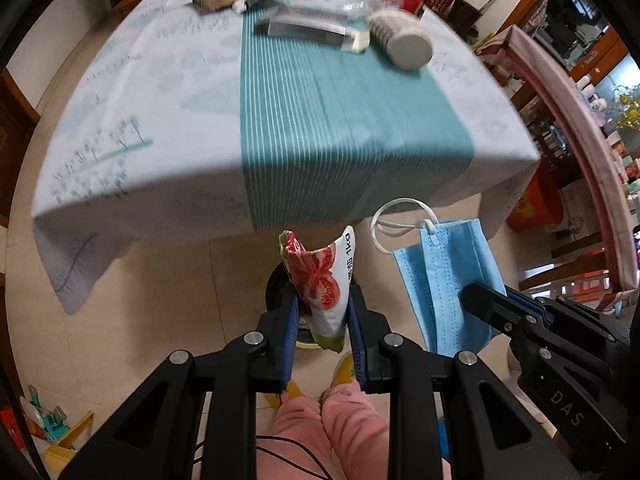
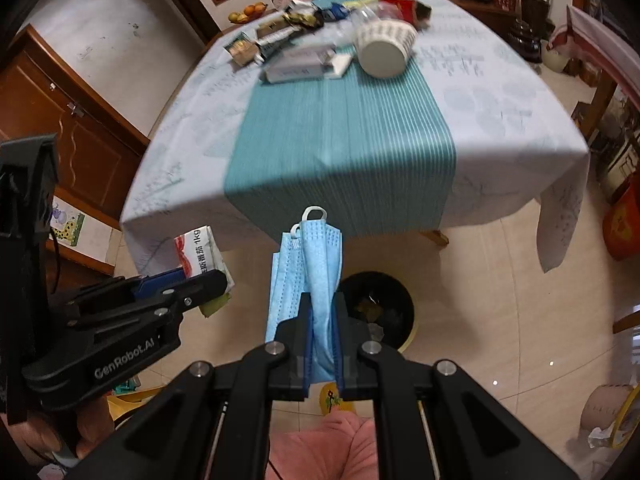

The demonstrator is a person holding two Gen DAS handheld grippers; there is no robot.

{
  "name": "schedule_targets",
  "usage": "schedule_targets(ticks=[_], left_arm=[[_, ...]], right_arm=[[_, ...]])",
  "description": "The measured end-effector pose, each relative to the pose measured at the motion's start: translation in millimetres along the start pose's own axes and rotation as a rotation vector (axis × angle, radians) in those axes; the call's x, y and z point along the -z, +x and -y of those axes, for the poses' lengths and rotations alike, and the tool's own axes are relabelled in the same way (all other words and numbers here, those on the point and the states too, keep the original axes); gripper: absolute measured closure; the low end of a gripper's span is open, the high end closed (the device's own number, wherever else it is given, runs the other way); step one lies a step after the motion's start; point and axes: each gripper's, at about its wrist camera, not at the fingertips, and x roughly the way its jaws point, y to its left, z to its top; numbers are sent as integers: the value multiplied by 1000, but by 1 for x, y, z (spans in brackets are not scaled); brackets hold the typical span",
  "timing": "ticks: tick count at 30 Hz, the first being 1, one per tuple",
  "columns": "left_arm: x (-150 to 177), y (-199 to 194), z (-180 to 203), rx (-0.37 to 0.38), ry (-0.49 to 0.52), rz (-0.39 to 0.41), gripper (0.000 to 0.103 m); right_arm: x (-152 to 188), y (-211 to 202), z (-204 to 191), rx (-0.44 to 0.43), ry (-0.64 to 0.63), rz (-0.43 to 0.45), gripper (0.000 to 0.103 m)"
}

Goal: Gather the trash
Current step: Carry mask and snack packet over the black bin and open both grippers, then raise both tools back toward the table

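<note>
A white tomato-print wrapper [image 1: 326, 280] marked 1kg stands pinched between the blue pads of my left gripper [image 1: 322, 314], which is shut on it. My right gripper [image 2: 322, 320] is shut on a folded blue face mask [image 2: 314, 264] whose white ear loops stick up. Both grippers point steeply down just off the table's near edge. A black bin [image 2: 376, 308] with trash inside stands on the floor below, right of the mask; in the left wrist view the bin [image 1: 276, 286] is mostly hidden behind the wrapper. The right gripper [image 1: 474, 298] and mask [image 1: 438, 276] show beside the left one.
The table under a pale cloth with a teal runner [image 2: 340, 136] carries more litter at its far end: a tipped paper cup [image 2: 384, 46], a flat box [image 2: 298, 64], several wrappers. A person's pink trouser legs [image 1: 340, 420] stand below. A wooden cabinet [image 2: 60, 120] is at left.
</note>
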Motion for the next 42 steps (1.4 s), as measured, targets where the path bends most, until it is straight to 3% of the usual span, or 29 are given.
schedule_targets(ticks=[5,12,20,28,34,36,38,42], left_arm=[[14,60,-8,-28,-62,-44,81],[36,153,-29,-56,-143,-106,81],[52,231,-37,-70,-148,-141,78],[39,258,-23,-58,-83,-119,71],[34,258,-27,-81,-53,-117,44],[31,257,-32,-89,-64,-113,36],[31,254,-38,-100,-75,-97,27],[31,249,-44,-115,-93,-90,25]], right_arm=[[17,54,29,-6,62,-50,95],[53,161,61,10,118,-149,95],[73,241,87,42,168,-179,93],[67,266,105,38,207,-181,91],[62,270,108,30,221,-184,68],[61,271,111,30,228,-186,54],[61,270,111,29,228,-182,47],[61,267,108,25,210,-177,47]])
